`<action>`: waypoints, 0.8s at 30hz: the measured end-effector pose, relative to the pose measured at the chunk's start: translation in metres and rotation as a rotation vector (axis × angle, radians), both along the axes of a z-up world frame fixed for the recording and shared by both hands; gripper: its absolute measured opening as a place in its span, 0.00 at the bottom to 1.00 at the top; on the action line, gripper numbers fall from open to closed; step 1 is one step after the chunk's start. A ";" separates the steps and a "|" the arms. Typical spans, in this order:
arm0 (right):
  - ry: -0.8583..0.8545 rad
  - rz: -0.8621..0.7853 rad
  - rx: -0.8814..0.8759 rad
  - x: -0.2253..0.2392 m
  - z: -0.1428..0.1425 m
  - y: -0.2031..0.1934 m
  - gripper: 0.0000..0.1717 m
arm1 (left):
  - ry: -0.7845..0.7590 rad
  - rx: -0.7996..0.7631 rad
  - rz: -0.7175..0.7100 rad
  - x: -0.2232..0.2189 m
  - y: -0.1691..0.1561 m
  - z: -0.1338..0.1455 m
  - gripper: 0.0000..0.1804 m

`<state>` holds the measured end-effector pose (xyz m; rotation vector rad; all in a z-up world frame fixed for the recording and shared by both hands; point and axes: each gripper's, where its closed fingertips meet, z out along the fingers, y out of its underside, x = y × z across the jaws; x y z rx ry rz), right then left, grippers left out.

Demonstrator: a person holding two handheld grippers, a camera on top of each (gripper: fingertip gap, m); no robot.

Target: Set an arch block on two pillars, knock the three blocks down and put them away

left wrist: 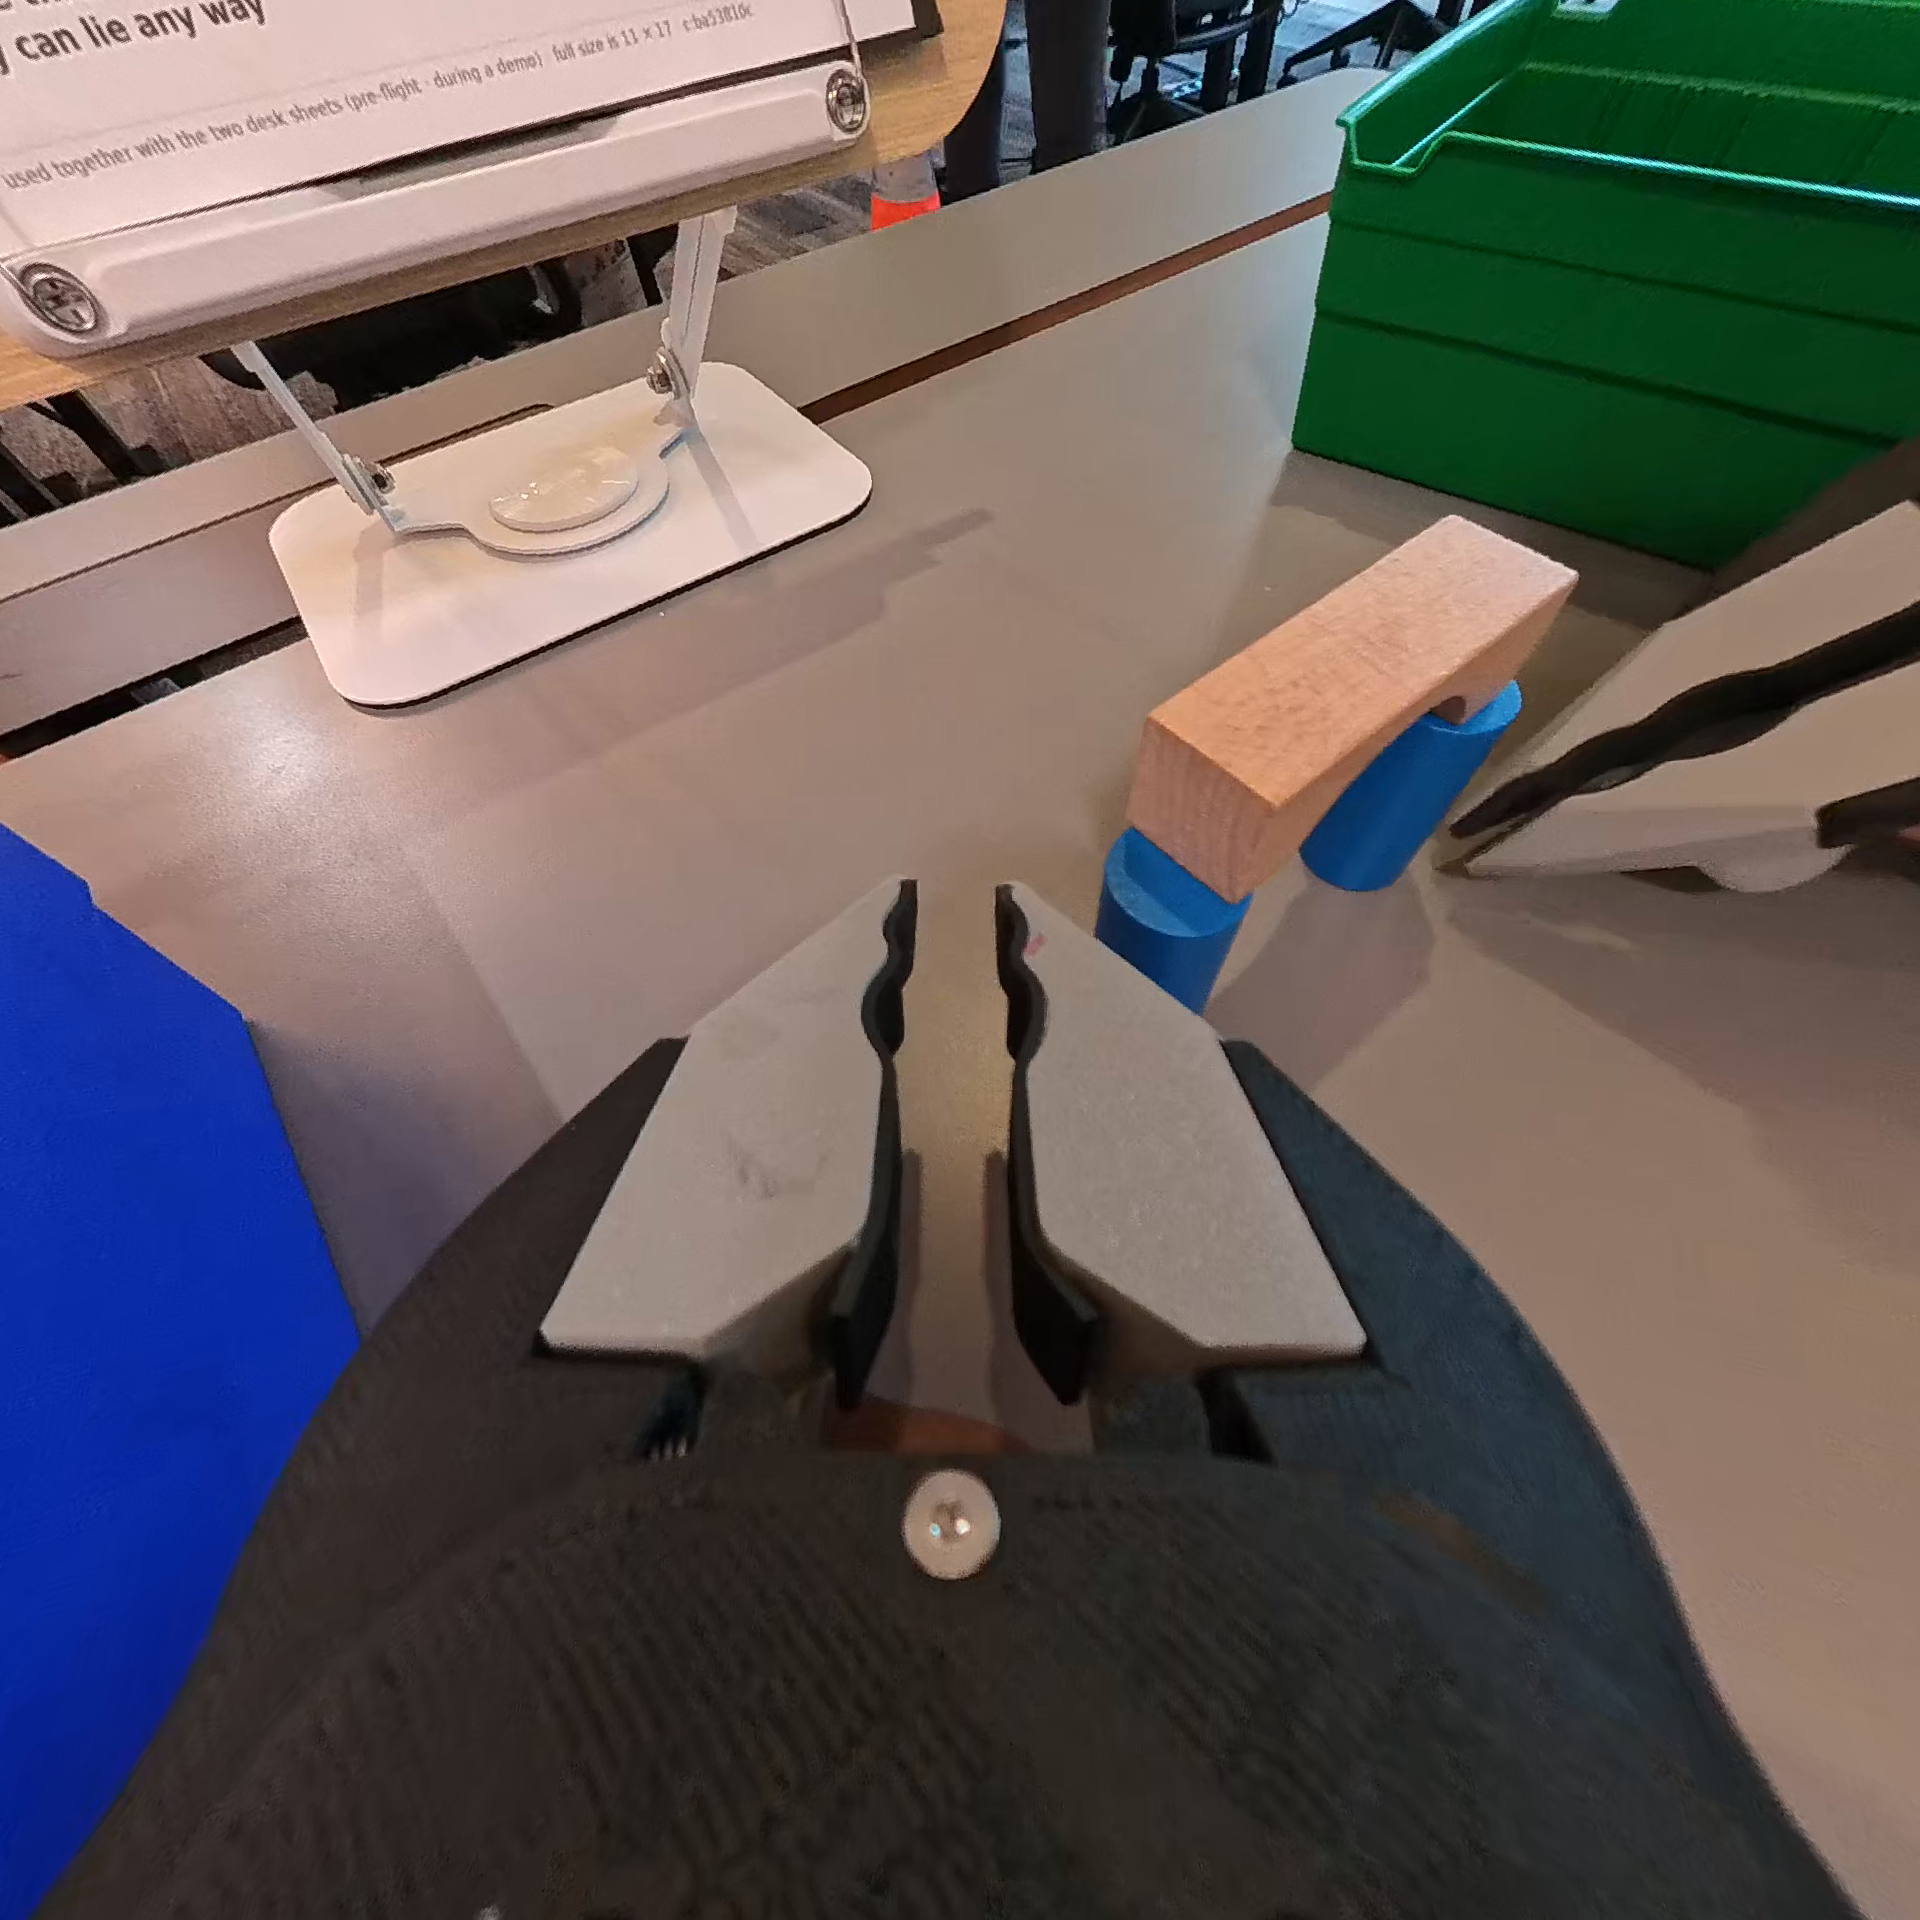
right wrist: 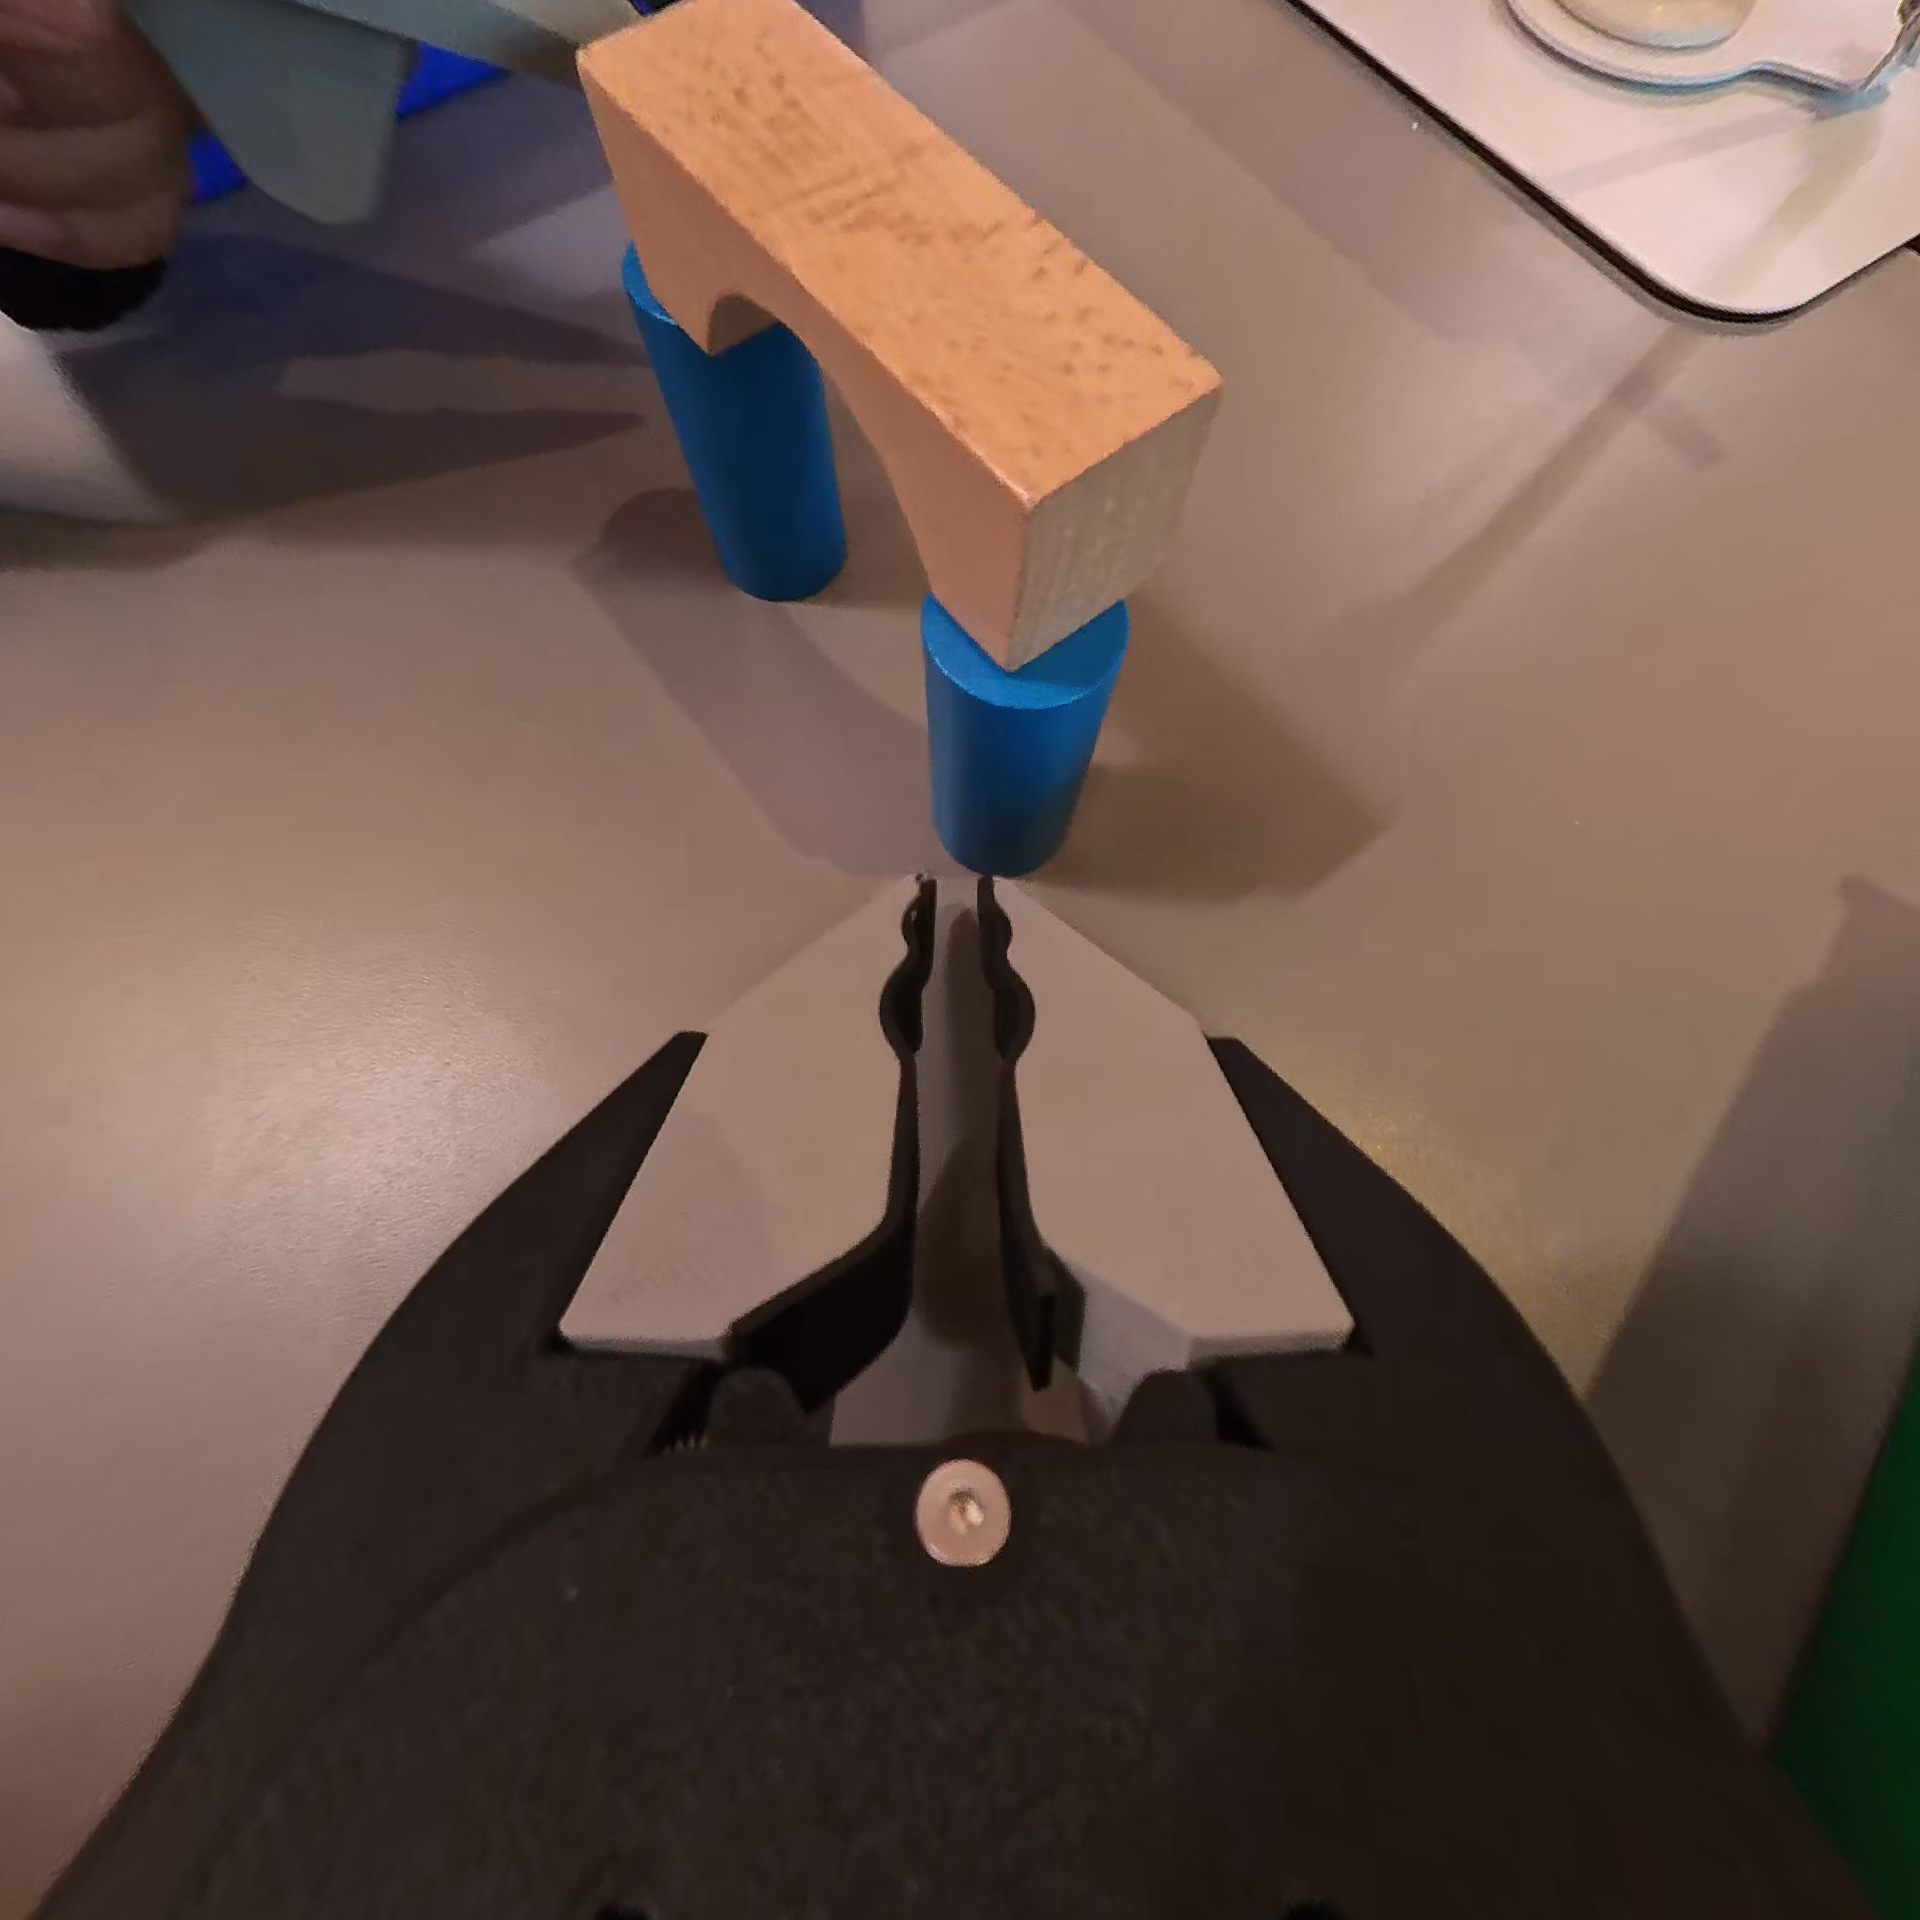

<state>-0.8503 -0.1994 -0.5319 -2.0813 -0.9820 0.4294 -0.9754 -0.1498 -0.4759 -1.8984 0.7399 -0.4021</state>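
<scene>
Left wrist view: low over the surface [left wrist: 727, 790], looking forward and down, arch block [left wrist: 1340, 686] near on its right, green bin [left wrist: 1621, 343] far right.
Right wrist view: close, facing the arch block [right wrist: 894, 312] end-on from the opposite side.
Shared: arch, both blue pillars [left wrist: 1169, 920] [right wrist: 1013, 748], white stand base [left wrist: 582, 540].

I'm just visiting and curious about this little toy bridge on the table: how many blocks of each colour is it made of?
Blue cylinder pillars: 2, one nearer and one farther
Plain wooden arch block: 1, resting across both pillar tops
Total: 3 blocks
</scene>
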 end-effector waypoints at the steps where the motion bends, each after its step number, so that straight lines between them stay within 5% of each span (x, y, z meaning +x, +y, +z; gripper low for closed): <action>1: -0.007 -0.006 0.002 0.002 0.000 0.001 0.03 | 0.000 0.000 0.000 0.000 0.000 0.000 0.07; 24: 0.010 -0.086 -0.005 0.008 -0.002 0.014 0.05 | 0.018 -0.002 -0.014 0.003 -0.002 -0.003 0.07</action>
